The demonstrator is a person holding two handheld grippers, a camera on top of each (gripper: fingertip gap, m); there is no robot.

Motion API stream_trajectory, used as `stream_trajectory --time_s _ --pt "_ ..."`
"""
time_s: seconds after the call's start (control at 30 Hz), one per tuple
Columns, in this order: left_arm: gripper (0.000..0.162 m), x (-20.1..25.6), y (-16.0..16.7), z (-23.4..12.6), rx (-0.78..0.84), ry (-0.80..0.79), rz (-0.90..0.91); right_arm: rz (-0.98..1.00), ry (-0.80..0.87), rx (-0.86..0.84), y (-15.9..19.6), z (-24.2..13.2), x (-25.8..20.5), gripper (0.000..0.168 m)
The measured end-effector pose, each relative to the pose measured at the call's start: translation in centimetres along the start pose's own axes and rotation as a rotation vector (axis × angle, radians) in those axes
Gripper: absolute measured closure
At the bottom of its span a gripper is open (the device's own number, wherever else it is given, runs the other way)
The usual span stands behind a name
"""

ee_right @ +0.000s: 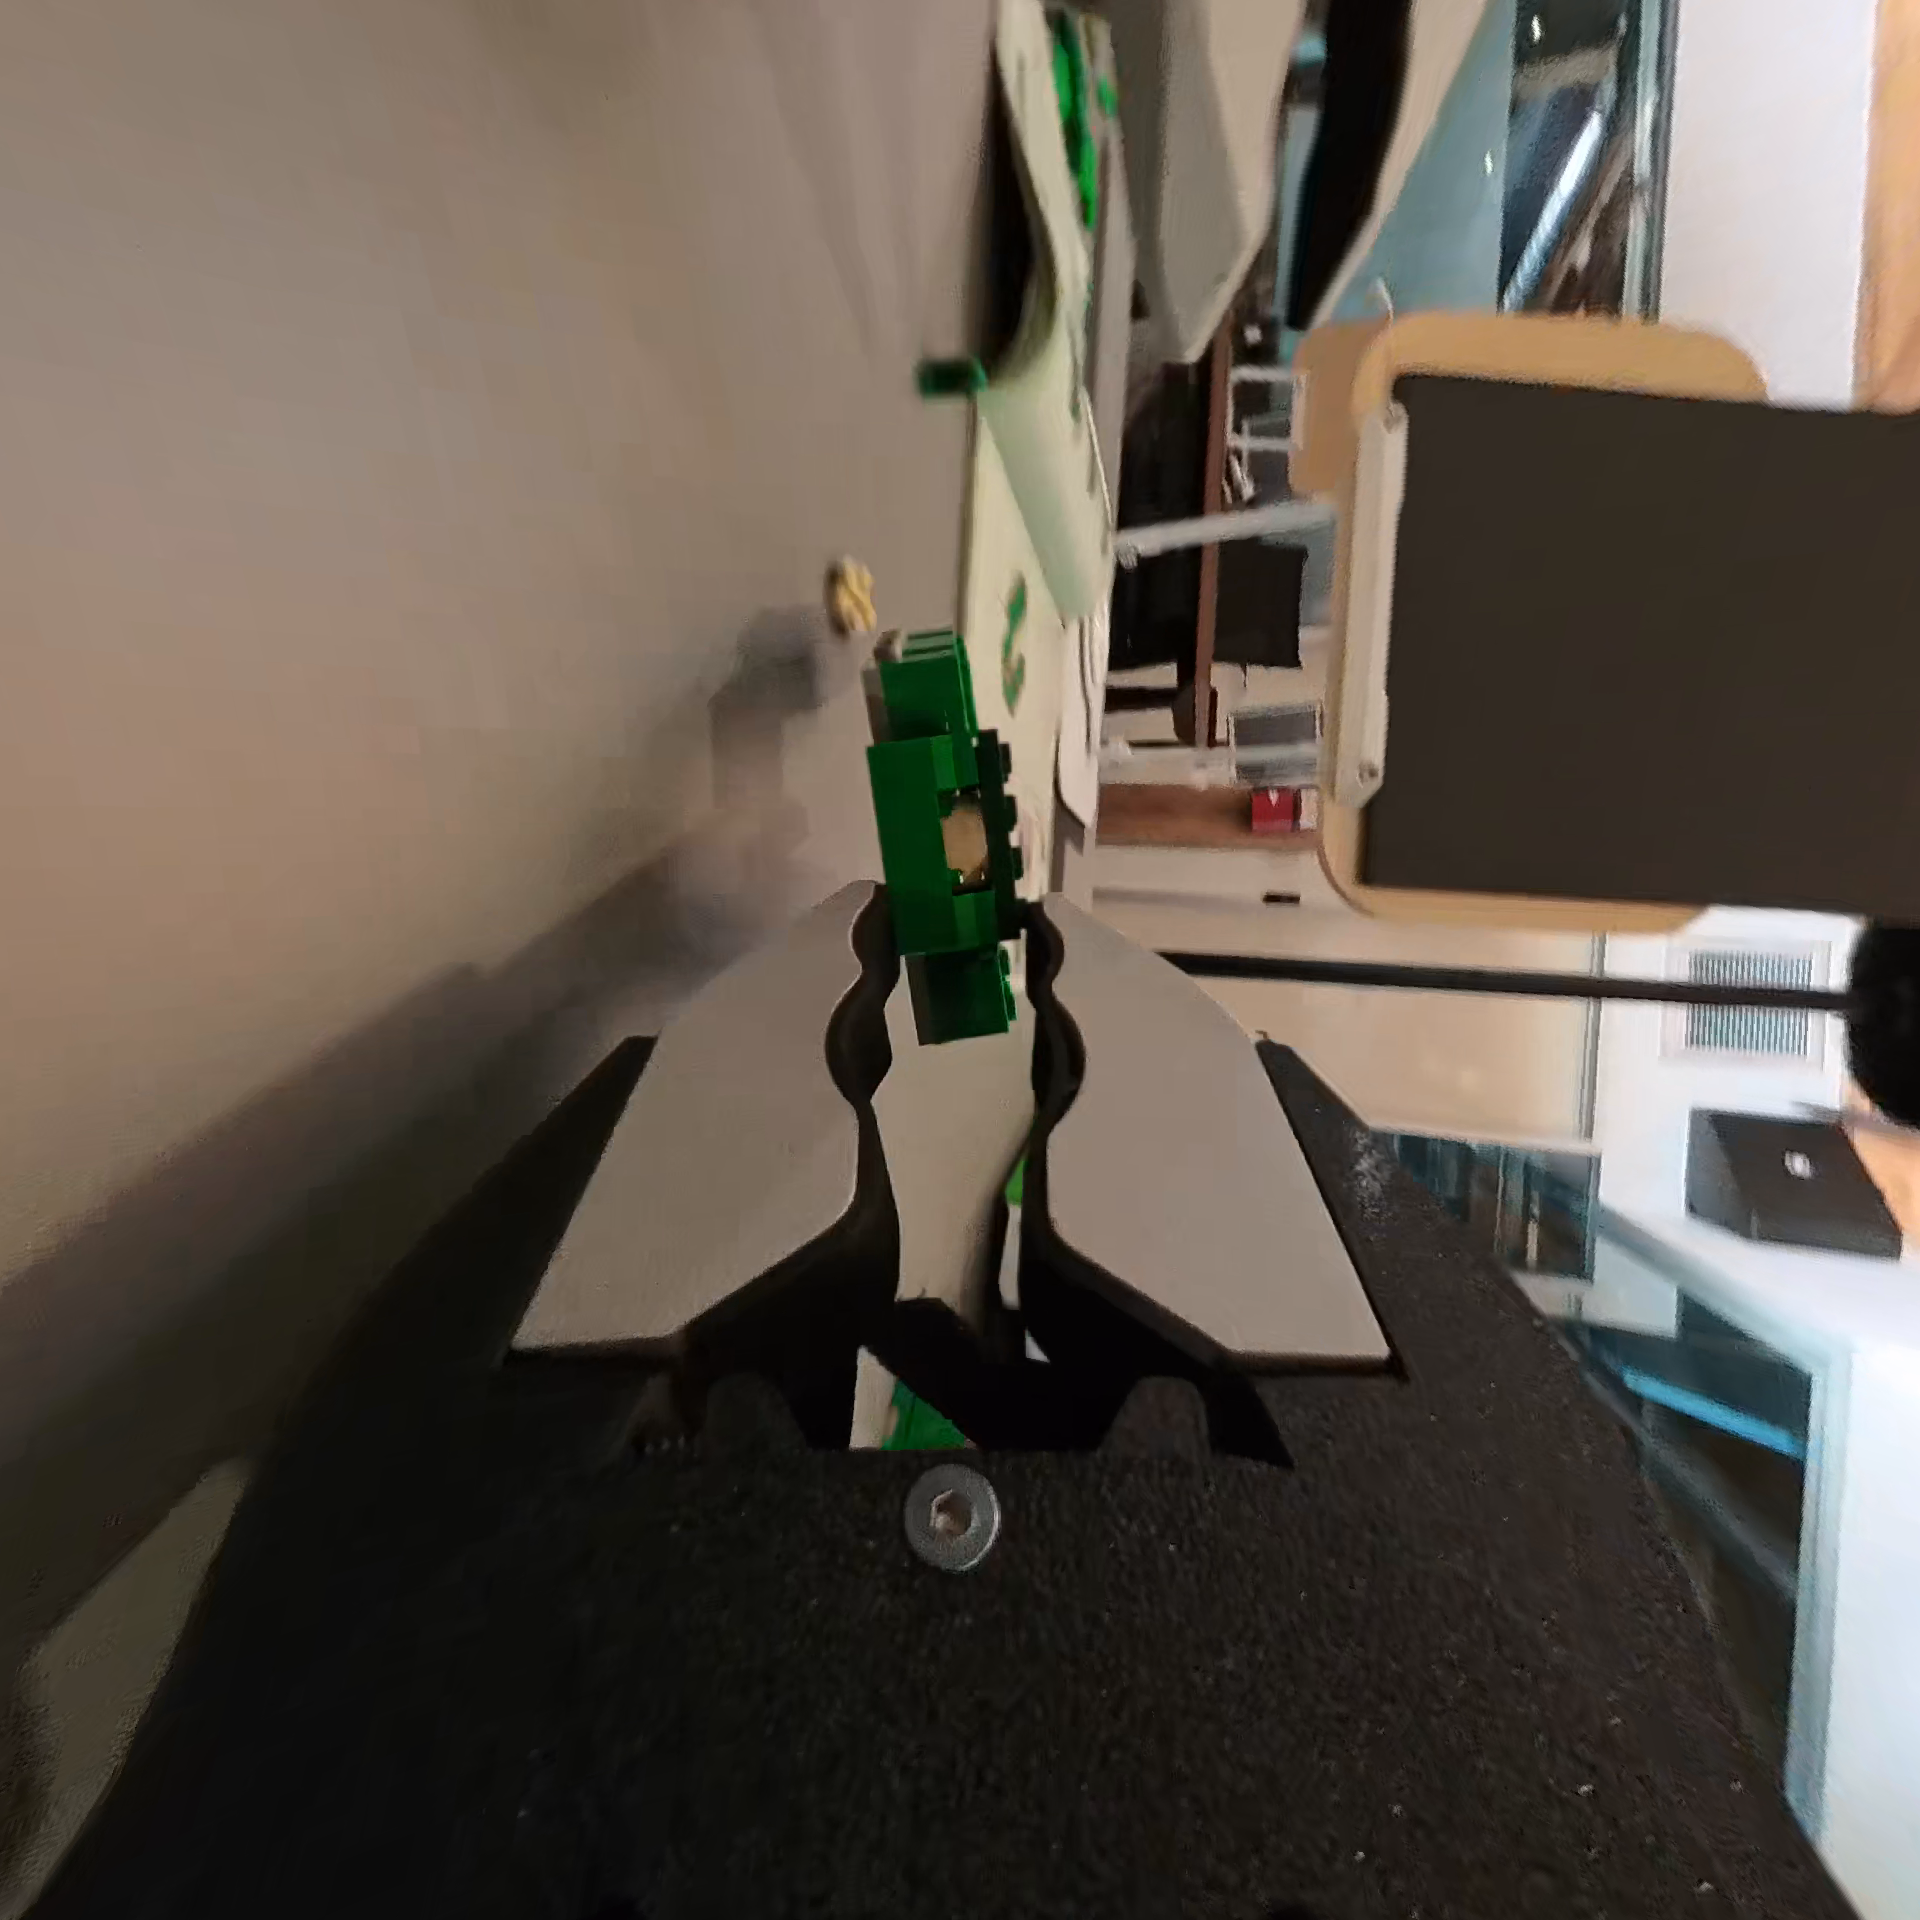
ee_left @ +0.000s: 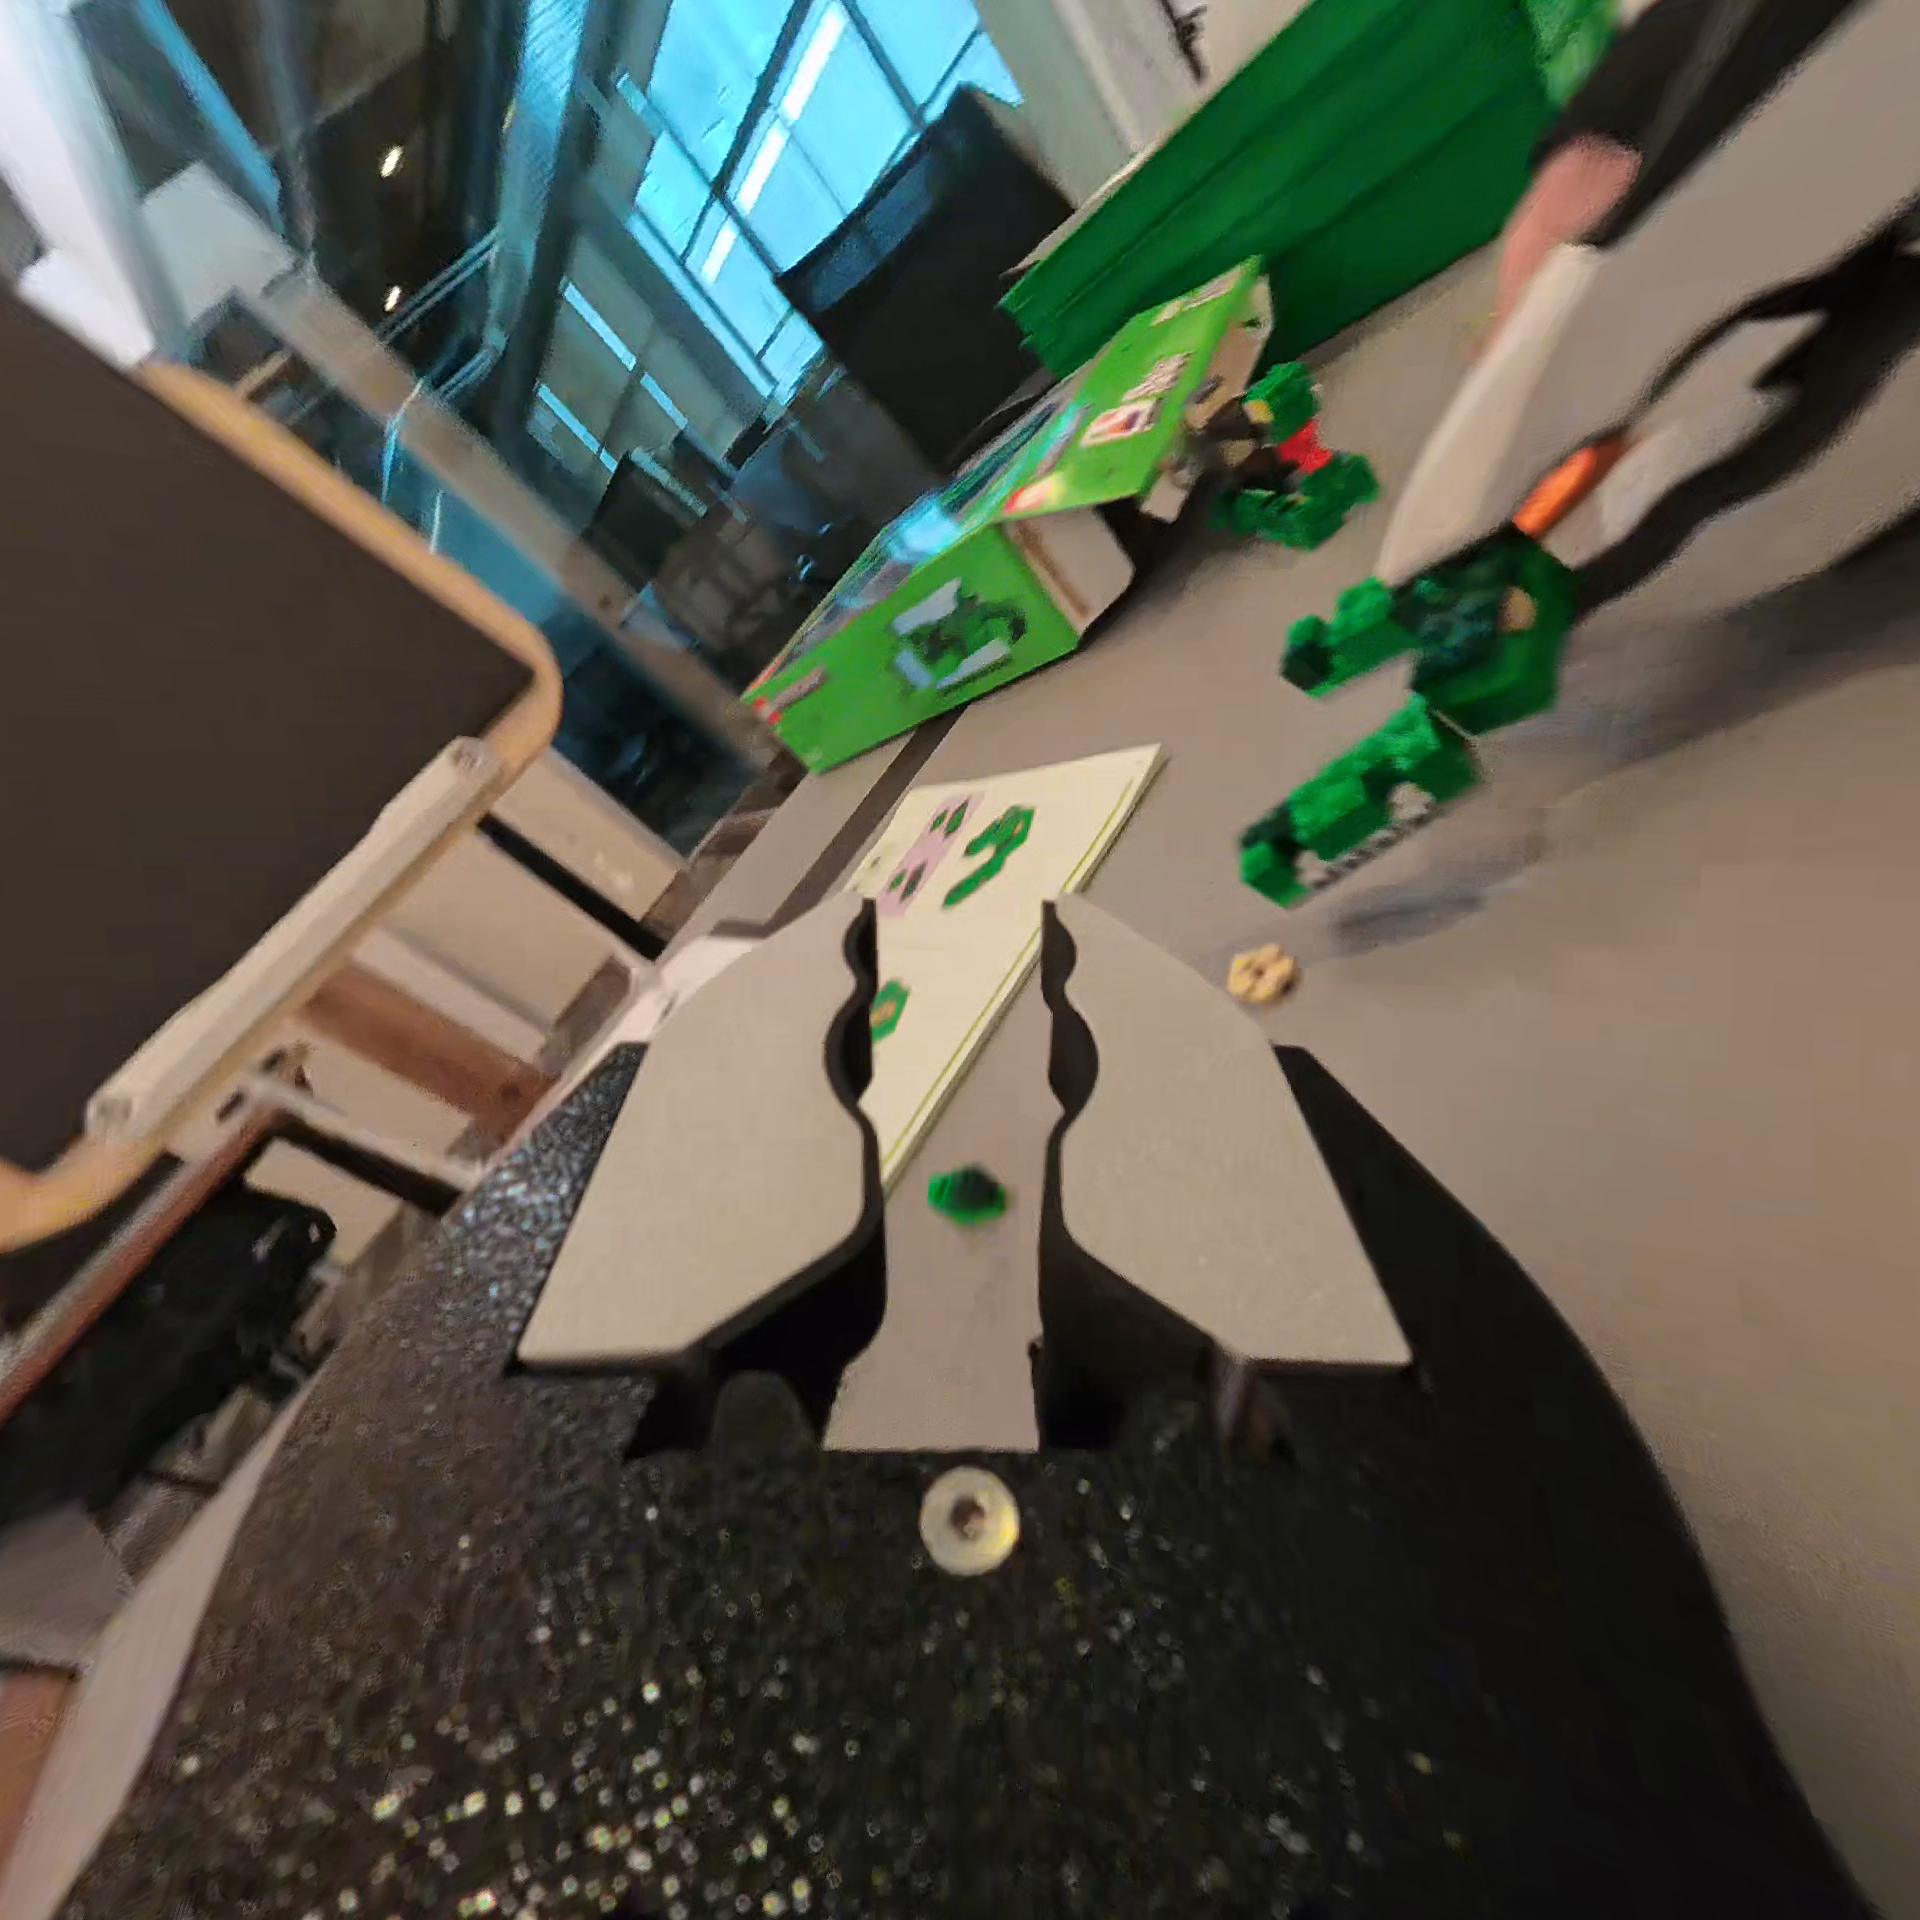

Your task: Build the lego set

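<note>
My left gripper (ee_left: 956,920) is open and empty, low over the grey table (ee_left: 1558,1143). A small green piece (ee_left: 966,1193) lies on the table between its fingers. My right gripper (ee_right: 954,916) is shut on a green lego assembly (ee_right: 940,862) with a tan part in its middle. It also shows in the left wrist view (ee_left: 1455,634), at the tip of the right gripper (ee_left: 1455,447). A second green assembly (ee_left: 1361,800) with white parts stands on the table just beyond the held one (ee_right: 920,670). The view is blurred.
An open instruction booklet (ee_left: 997,883) lies by the table edge. A small tan piece (ee_left: 1260,974) lies to its right. A green set box (ee_left: 935,613) and a third green and red assembly (ee_left: 1288,468) lie farther back. A dark tan-edged panel (ee_right: 1610,644) stands off the table. Across from one pair of fingers to the other is roughly 12 cm.
</note>
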State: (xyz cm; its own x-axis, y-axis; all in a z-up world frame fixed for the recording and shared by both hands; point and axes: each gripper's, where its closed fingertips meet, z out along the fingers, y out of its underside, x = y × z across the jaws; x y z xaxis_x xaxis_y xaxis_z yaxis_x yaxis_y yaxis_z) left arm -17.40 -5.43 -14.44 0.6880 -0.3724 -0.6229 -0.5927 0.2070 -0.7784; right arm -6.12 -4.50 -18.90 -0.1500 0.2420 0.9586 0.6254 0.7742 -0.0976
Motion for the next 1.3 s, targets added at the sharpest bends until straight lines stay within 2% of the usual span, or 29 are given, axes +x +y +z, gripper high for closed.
stream_trajectory --time_s 0.1,0.2,0.43,0.67,0.8,0.93,1.03,1.1,1.13,1.2,1.3 --pt "0.133 -1.8 1.2 -1.9 -0.016 -0.045 -0.074 -0.047 -0.032 0.045 -1.9 0.5 -0.8 0.145" --pt "0.133 -2.8 1.5 -2.2 -0.022 -0.075 -0.065 -0.088 -0.044 0.055 -2.6 0.5 -1.2 0.145" --pt "0.130 -1.2 1.6 -1.4 -0.046 -0.014 0.005 -0.138 -0.142 0.059 -2.8 -0.6 -2.6 0.140" --pt "0.131 -0.7 1.3 -1.3 -0.040 0.022 -0.040 0.015 -0.256 0.081 -2.0 -3.5 -2.5 0.115" --pt "0.131 -1.1 1.4 -1.4 -0.031 0.027 -0.096 0.267 -0.263 0.125 -1.0 -5.7 -1.7 0.111" --pt "0.140 0.5 -0.1 -1.6 0.076 0.124 -0.138 0.647 -0.101 0.226 0.7 -7.3 1.7 0.113" --pt "0.139 2.5 -1.6 -1.7 0.149 0.233 -0.192 0.921 0.156 0.259 4.3 -8.2 5.0 0.120" --pt "0.136 3.4 -2.3 -1.7 0.176 0.281 -0.240 1.027 0.398 0.085 9.4 -8.8 6.2 0.132" --pt "0.134 3.7 -2.4 -1.6 0.177 0.298 -0.259 1.044 0.457 -0.012 11.3 -9.1 6.2 0.133" --pt "0.132 3.8 -2.3 -1.4 0.168 0.300 -0.257 1.047 0.534 -0.155 14.0 -9.9 6.0 0.133" --pt "0.135 3.4 -2.5 -1.2 0.189 0.268 -0.250 1.052 0.600 -0.240 15.9 -10.6 5.7 0.139"
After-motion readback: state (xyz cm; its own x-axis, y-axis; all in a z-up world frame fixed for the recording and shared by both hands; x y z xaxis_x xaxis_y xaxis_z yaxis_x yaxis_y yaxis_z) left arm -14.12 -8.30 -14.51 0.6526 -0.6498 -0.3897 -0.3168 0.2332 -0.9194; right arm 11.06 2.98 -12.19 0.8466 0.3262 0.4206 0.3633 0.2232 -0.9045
